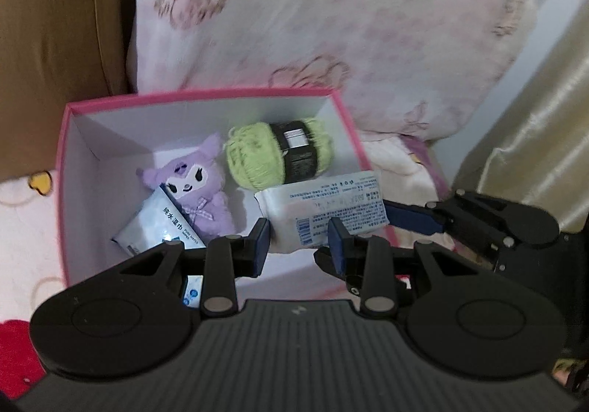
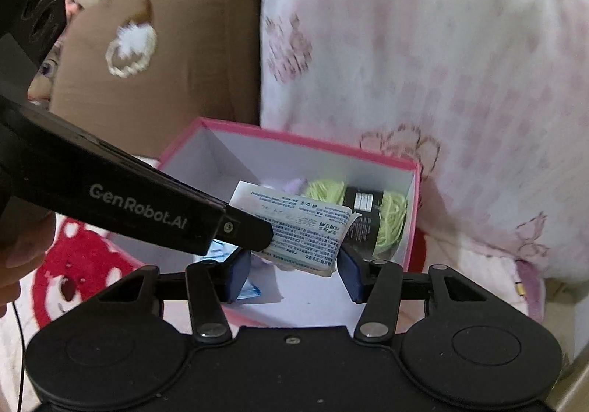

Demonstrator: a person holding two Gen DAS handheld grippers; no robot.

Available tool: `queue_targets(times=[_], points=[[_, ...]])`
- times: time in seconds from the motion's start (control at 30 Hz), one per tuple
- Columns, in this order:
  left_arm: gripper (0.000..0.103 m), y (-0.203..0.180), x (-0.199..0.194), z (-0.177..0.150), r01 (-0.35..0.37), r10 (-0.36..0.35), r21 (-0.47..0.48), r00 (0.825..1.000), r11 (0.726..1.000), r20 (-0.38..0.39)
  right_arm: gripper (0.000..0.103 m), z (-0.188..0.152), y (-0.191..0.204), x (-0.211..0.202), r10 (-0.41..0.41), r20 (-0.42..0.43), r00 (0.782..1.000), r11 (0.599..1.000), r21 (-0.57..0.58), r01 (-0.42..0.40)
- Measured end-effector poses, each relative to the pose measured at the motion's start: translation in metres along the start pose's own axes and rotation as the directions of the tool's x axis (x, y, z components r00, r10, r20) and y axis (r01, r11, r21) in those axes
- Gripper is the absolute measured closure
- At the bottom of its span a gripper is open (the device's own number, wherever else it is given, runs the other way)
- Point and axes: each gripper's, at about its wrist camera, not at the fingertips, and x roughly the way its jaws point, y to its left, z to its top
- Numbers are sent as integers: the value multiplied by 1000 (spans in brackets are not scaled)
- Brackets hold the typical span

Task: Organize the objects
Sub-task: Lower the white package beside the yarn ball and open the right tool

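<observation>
1. A brown cushion (image 1: 55, 25) is seen at the far left, behind a pink box (image 1: 202, 95) with a white inside that stands open on patterned bedding.
2. Inside the box, a purple plush toy (image 1: 195, 187) is laid against the left part of the floor, and its lower left side is overlapped by a blue-and-white wet-wipes pack (image 1: 162, 224).
3. A ball of light green yarn (image 1: 257, 161) with a black label band is set just to the right of the plush toy, near the back wall.
4. A white printed wipes packet (image 1: 331, 206) is held over the right half of the box, in front of the yarn.
5. The left gripper (image 1: 299, 246) is clenched on the packet's lower left corner, with both blue pads pressed to it.
6. The right gripper (image 2: 296, 264) is placed with the packet between its pads; whether they press on it cannot be told.
7. A pink floral pillow (image 1: 331, 7) is propped behind the box, and a golden curtain (image 1: 533, 136) is seen at the far right.
</observation>
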Motion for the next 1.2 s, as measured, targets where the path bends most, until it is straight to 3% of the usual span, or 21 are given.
queue_targets(times=[0.37,0.53,0.57,0.67,0.8,1.2], points=[[71,31,71,3,-63,59,-55,996,997,-74,47,2,-3,83,-21,-170,985,999,-45,13],[70,40,81,4,-42,34,-85,994,996,-101,46,-2,-6,88,-19,-177,984,998,-63,8],[70,41,81,5,-37,25,-84,990,996,-136,46,0,-6,91,-25,-176,984,997,-74,12],[70,42,79,6,-52,43,-79,994,996,-104,47,-1,-2,91,-63,-156,986,994,-98,48],[69,37,60,6,-62,61,-35,997,997,-42,47,-2,0,76,-67,-110,992,995,-82,58],[67,10,-18,-3,-145,146,108,989,983,1,45,-14,-1,-33,10,35,999,1000,-19,-10]])
